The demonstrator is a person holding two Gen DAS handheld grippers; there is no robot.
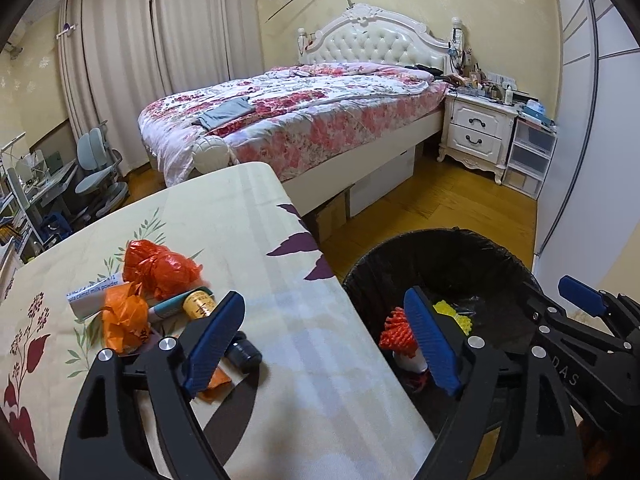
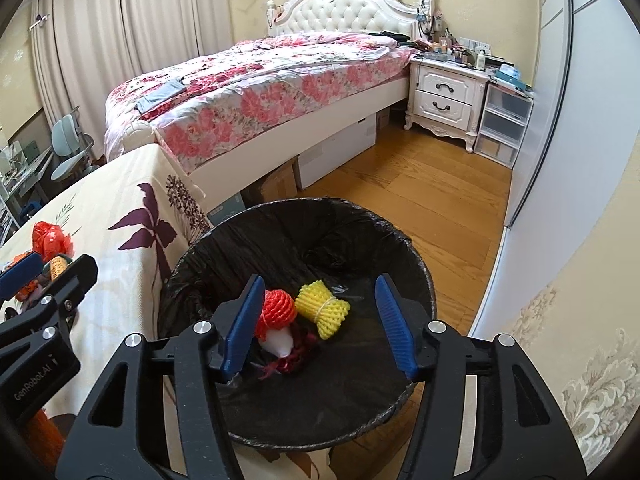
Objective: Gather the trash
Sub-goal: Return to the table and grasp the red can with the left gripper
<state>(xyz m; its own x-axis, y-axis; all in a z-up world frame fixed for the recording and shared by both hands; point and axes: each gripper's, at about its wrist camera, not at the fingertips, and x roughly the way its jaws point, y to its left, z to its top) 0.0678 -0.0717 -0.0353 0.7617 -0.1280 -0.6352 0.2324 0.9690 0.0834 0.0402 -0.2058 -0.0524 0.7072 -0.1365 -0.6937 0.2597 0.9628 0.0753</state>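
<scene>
A bin with a black liner (image 2: pixel 400 248) (image 1: pixel 460 256) stands on the floor beside the table. Inside lie a red foam net (image 2: pixel 278 308) (image 1: pixel 396 330) over a white piece, a yellow foam net (image 2: pixel 324 310) (image 1: pixel 456 314) and dark red scraps. My right gripper (image 2: pixel 318 326) hangs open above the bin, nothing between its blue pads. My left gripper (image 1: pixel 322 346) is open, straddling the table edge and the bin rim, empty. On the table lie a red plastic bag (image 1: pixel 160 268), an orange bag (image 1: pixel 122 320), a white milk-powder sachet (image 1: pixel 90 294), a yellow-labelled bottle (image 1: pixel 200 306) and a black cap (image 1: pixel 244 352).
The table wears a cream floral cloth (image 1: pixel 256 240). Behind it stands a bed with a pink floral quilt (image 1: pixel 304 120), boxes under it. A white nightstand (image 1: pixel 476 132) and plastic drawers (image 1: pixel 528 156) line the far wall. Wooden floor (image 2: pixel 420 192) lies beyond the bin.
</scene>
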